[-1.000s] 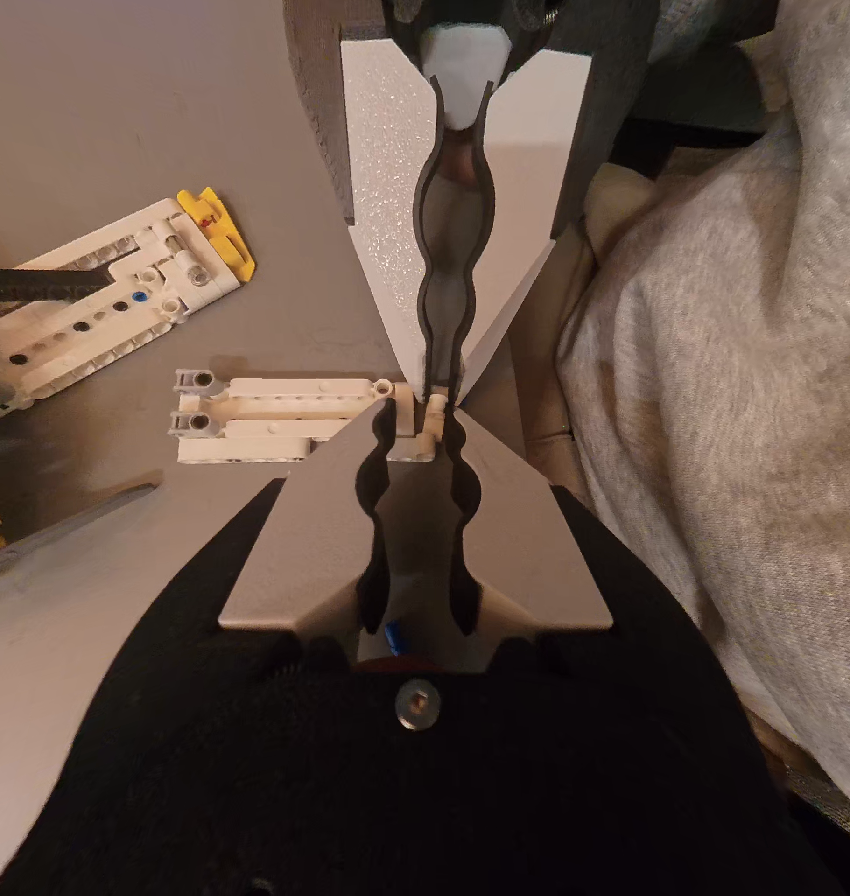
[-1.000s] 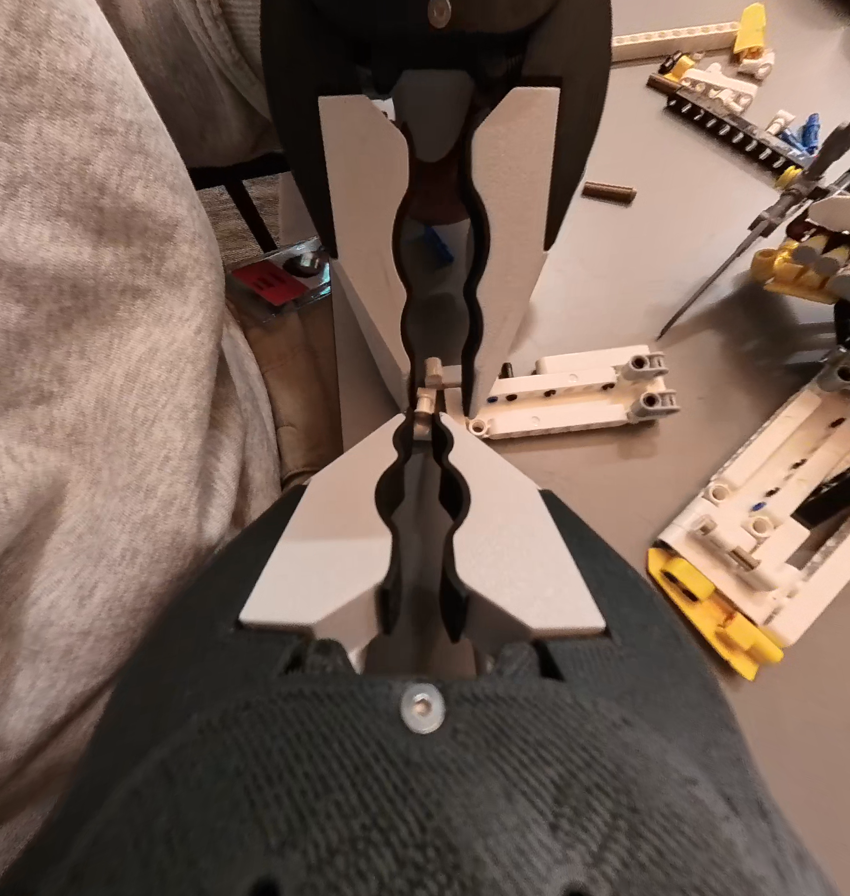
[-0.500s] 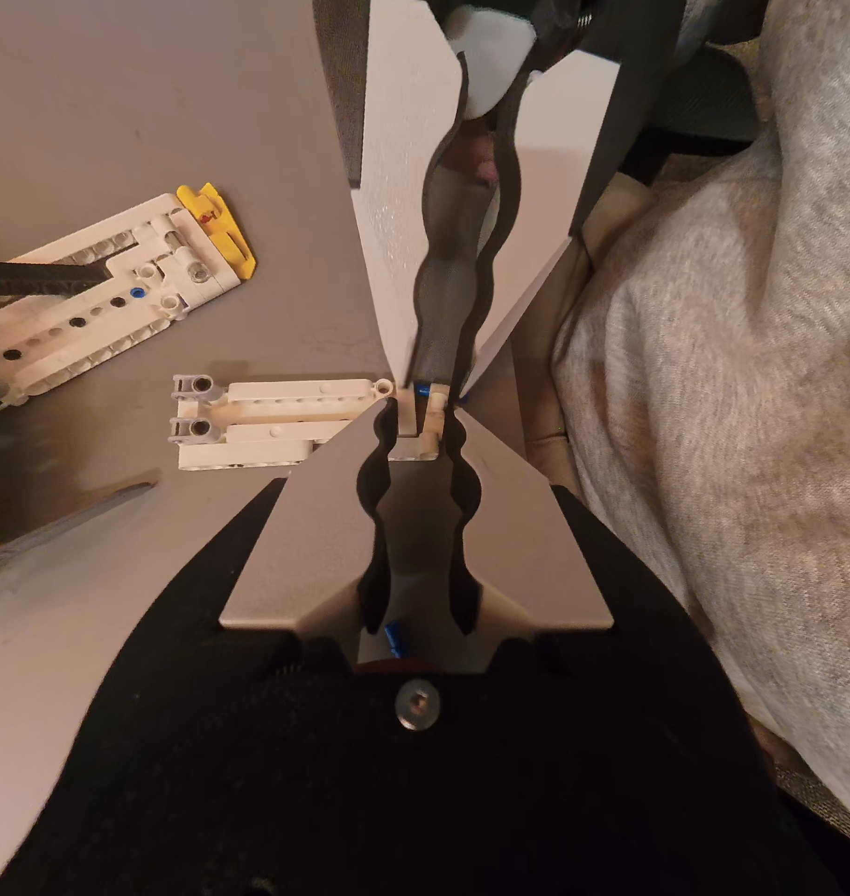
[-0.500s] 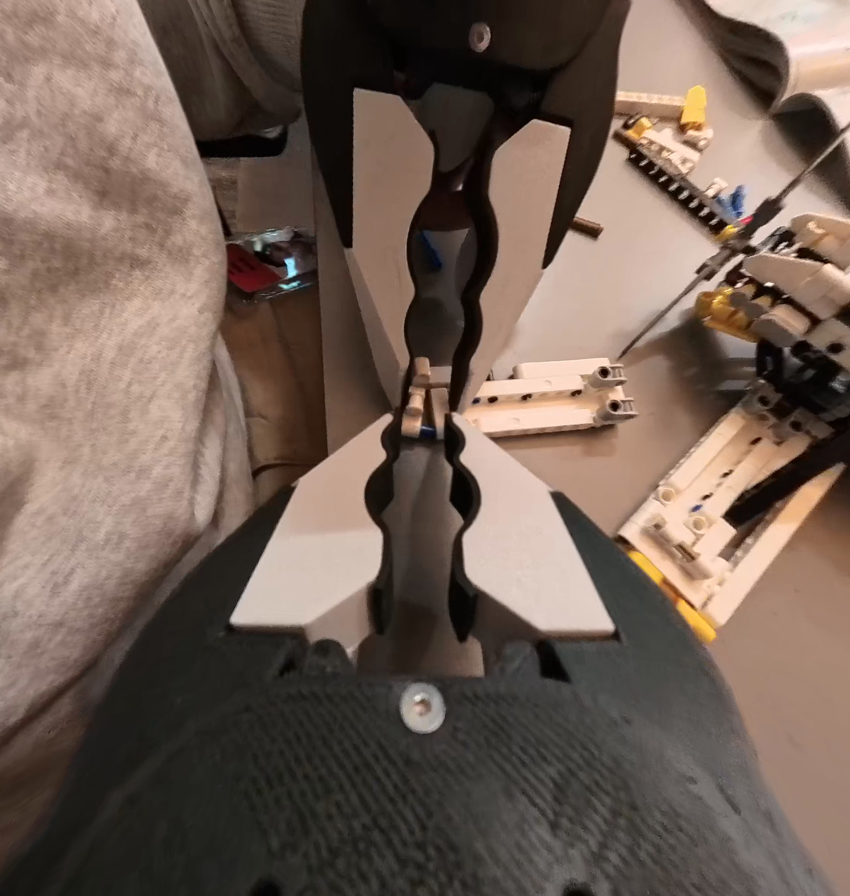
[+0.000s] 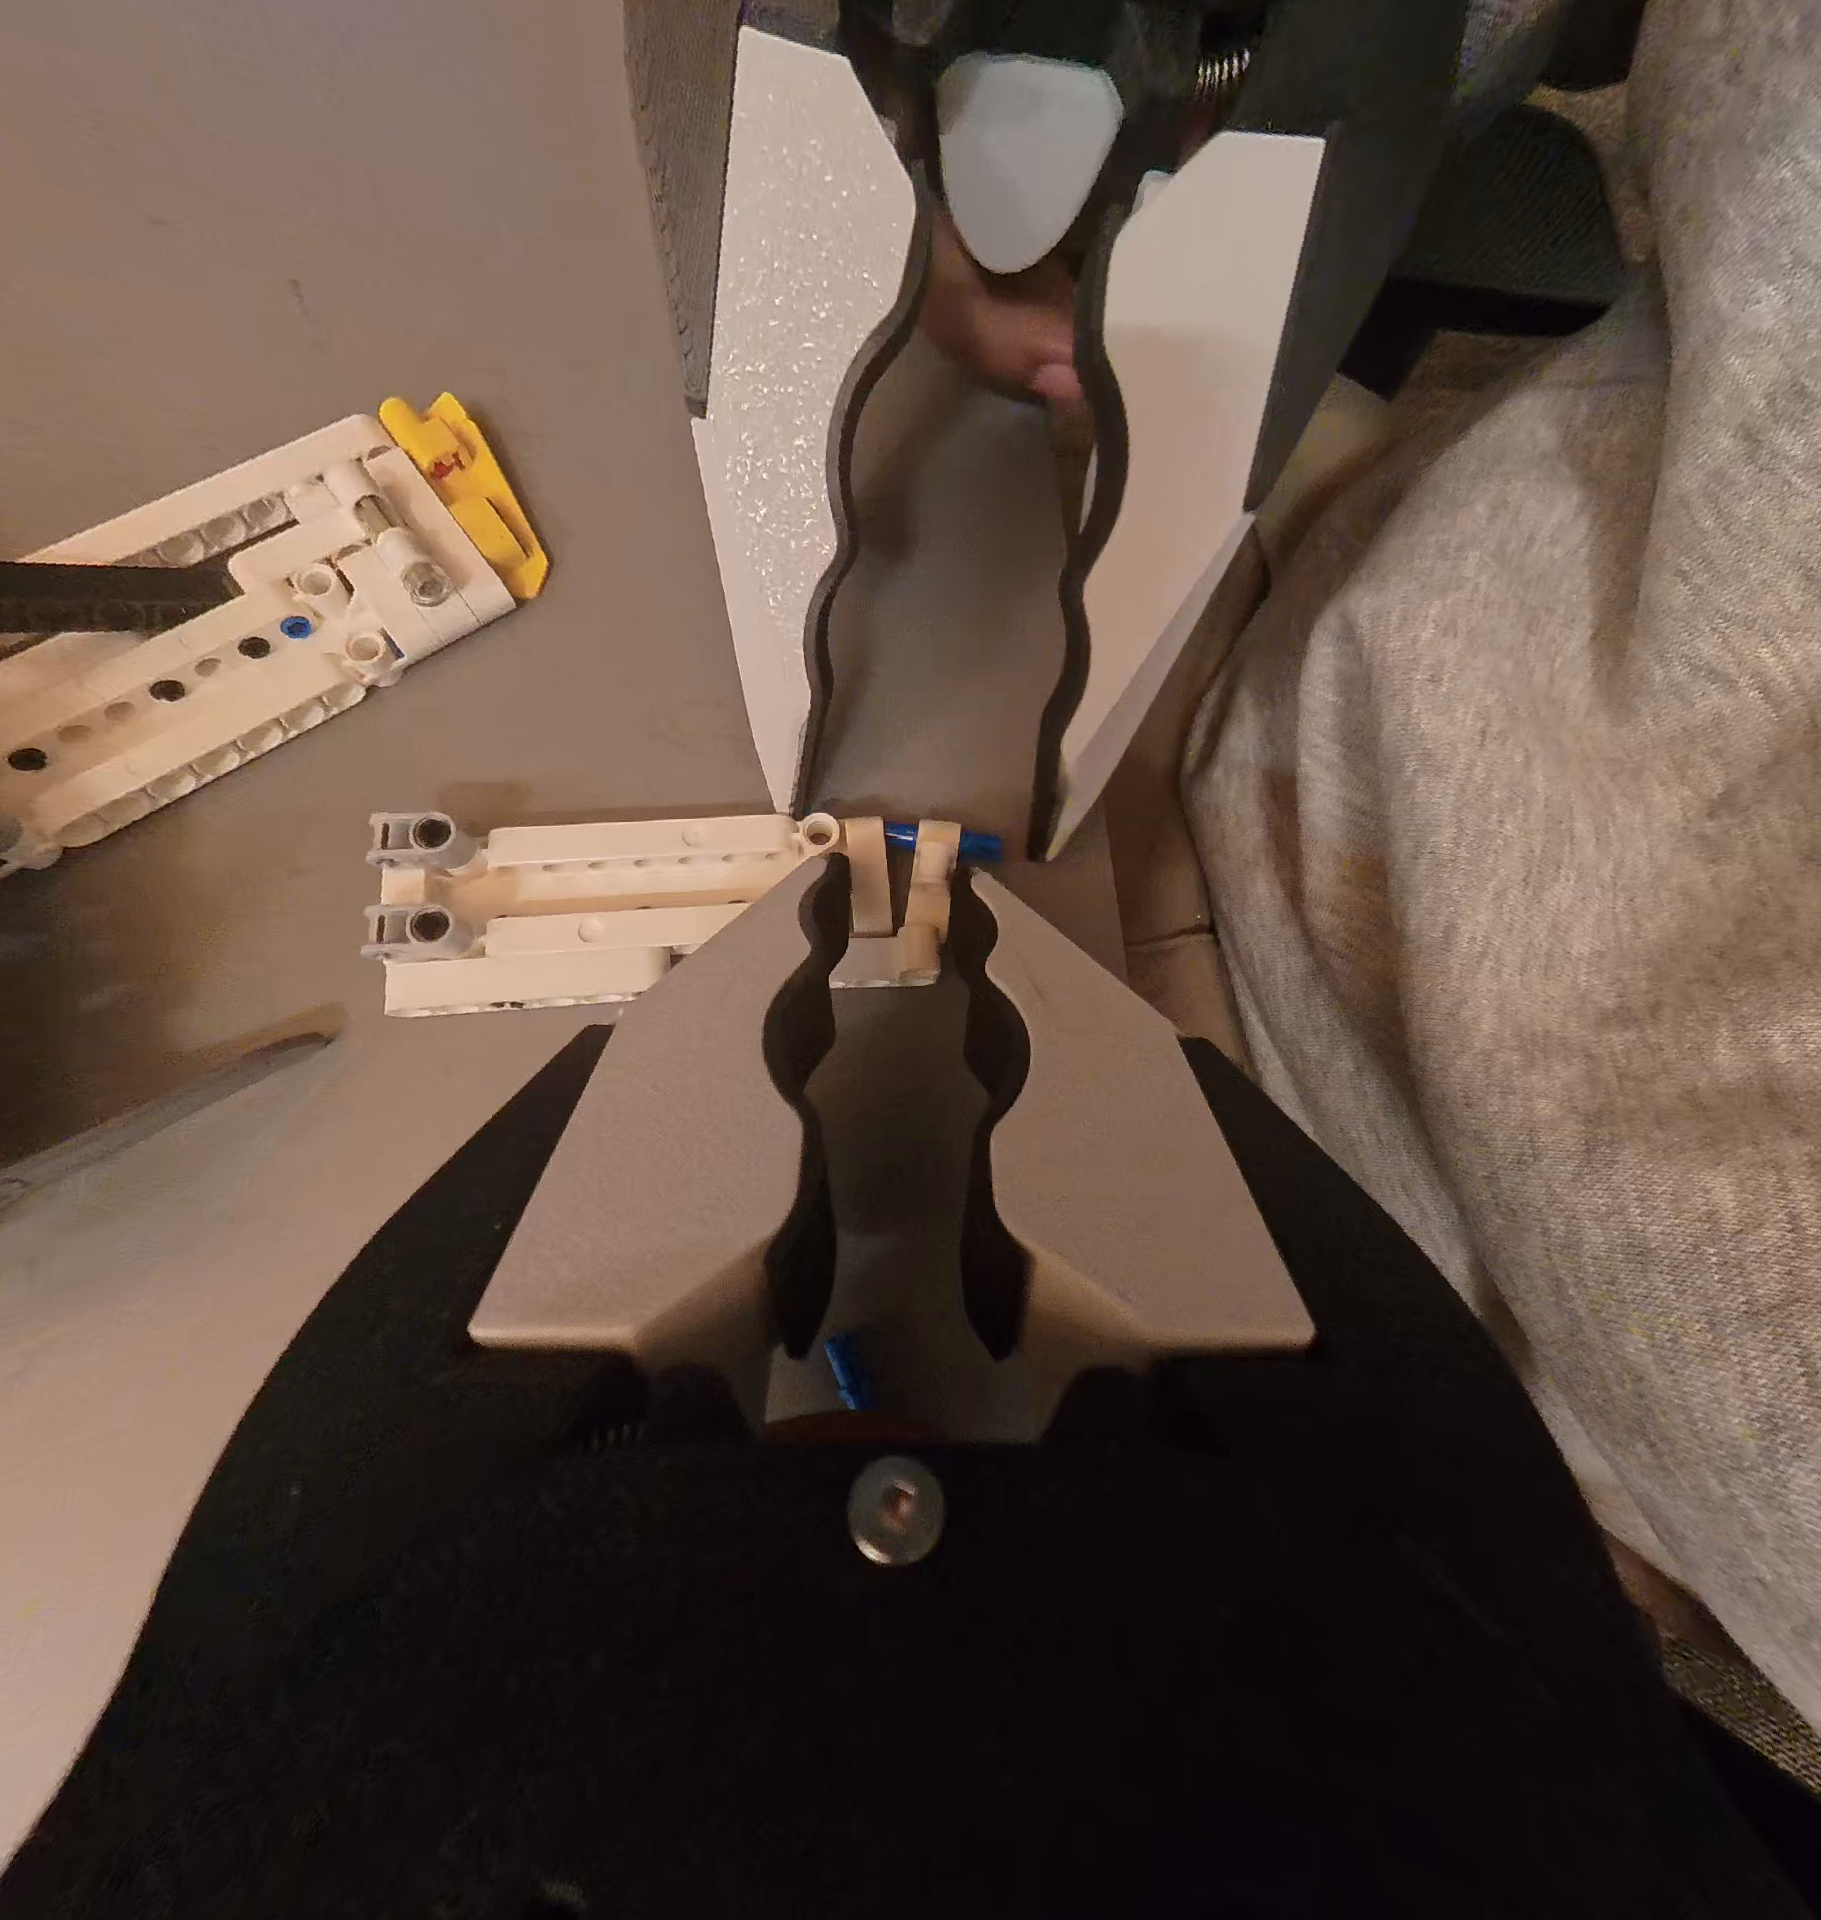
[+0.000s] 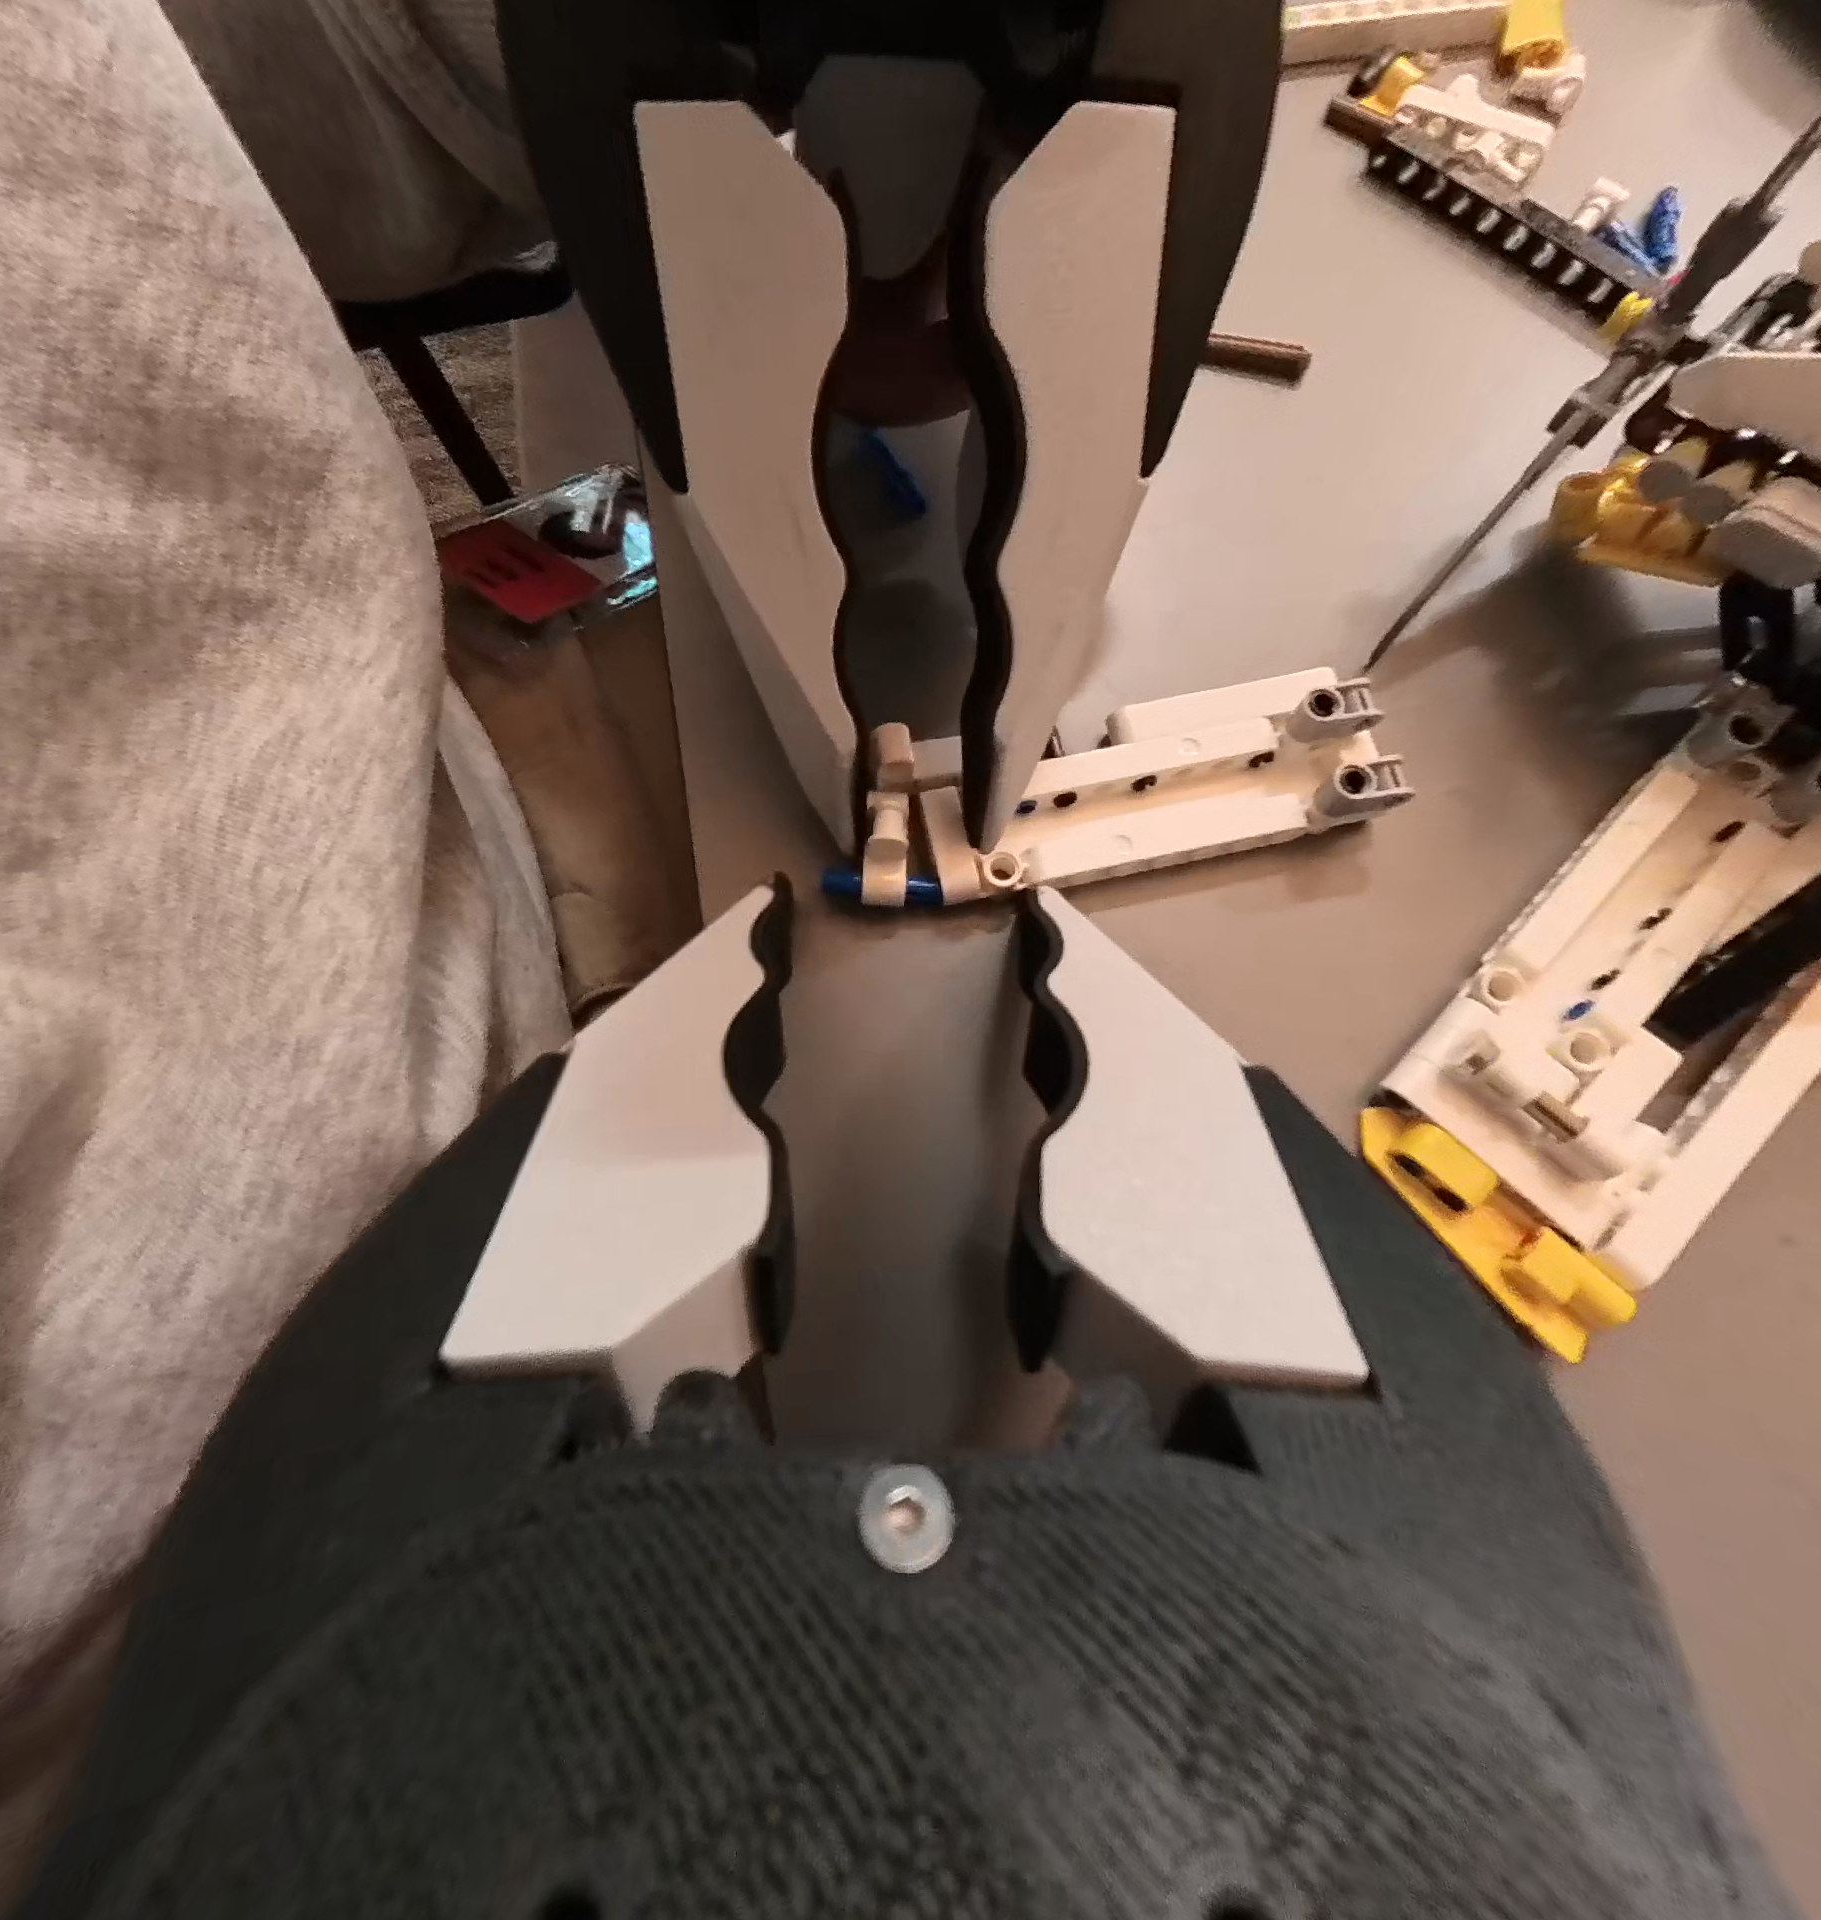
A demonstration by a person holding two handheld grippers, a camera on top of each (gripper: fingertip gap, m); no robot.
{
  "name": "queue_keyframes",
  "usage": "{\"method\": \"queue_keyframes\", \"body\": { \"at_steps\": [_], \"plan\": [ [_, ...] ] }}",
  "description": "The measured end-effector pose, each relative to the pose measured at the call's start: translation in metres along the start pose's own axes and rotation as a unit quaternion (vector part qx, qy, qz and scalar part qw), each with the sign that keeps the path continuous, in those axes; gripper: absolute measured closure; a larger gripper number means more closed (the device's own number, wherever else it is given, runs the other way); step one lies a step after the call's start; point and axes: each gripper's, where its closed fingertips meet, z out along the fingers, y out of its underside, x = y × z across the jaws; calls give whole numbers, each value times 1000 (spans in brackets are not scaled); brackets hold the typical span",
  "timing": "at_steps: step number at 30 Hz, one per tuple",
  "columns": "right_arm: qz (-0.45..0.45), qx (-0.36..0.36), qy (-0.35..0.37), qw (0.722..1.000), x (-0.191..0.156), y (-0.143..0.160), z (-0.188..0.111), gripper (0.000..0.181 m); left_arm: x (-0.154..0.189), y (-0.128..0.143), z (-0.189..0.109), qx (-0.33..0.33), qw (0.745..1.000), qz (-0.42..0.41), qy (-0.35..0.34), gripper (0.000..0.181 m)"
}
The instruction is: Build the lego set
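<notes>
Your left gripper (image 5: 890,894) is clamped on the near end of a small white sub-assembly (image 5: 615,894), its tips pinching the two tan connector pieces (image 5: 901,883) that carry a blue pin (image 5: 947,840) across them. That sub-assembly lies close to the table (image 5: 262,208) edge nearest you, its white beams running away toward two grey connectors (image 5: 412,878) at the far end. Your right gripper (image 6: 901,914) faces it tip to tip with its jaws spread wide and nothing between them; the blue pin sits just past its fingertips, free of them. So the step in hand looks like seating that pin and the tan connectors into the beam end, and the right side seems to have let go. For the next move, judge whether the pin is fully home: one blue end pokes out on the outer side, so a push along its axis may be called for while the left keeps its hold. Farther in on the table lies the larger white and yellow chassis section (image 6: 1571,1101), and toward the far edge a row of loose parts (image 6: 1508,156).
</notes>
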Motion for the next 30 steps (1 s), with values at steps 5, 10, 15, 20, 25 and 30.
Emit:
{"method": "queue_keyframes", "body": {
  "at_steps": [5,10,15,20,25,30],
  "plan": [
    [6,0,1,1000,2,0,0,144,0,0,0,0,1000,2,-1,162],
    [-2,-9,-10,1000,1,0,0,145,1,0,0,0,1000,2,-1,161],
    [-13,-21,-19,1000,1,1,-1,145,1,0,0,0,1000,1,2,161],
    [-12,-27,-30,999,0,3,-3,158,-2,0,-1,1,1000,-2,-7,160],
    [-3,-23,-37,999,0,3,-3,159,-2,0,-1,0,1000,0,-10,161],
    [-1,-19,-49,999,0,3,-4,167,-3,0,-1,0,1000,-2,-14,159]
  ]
}}
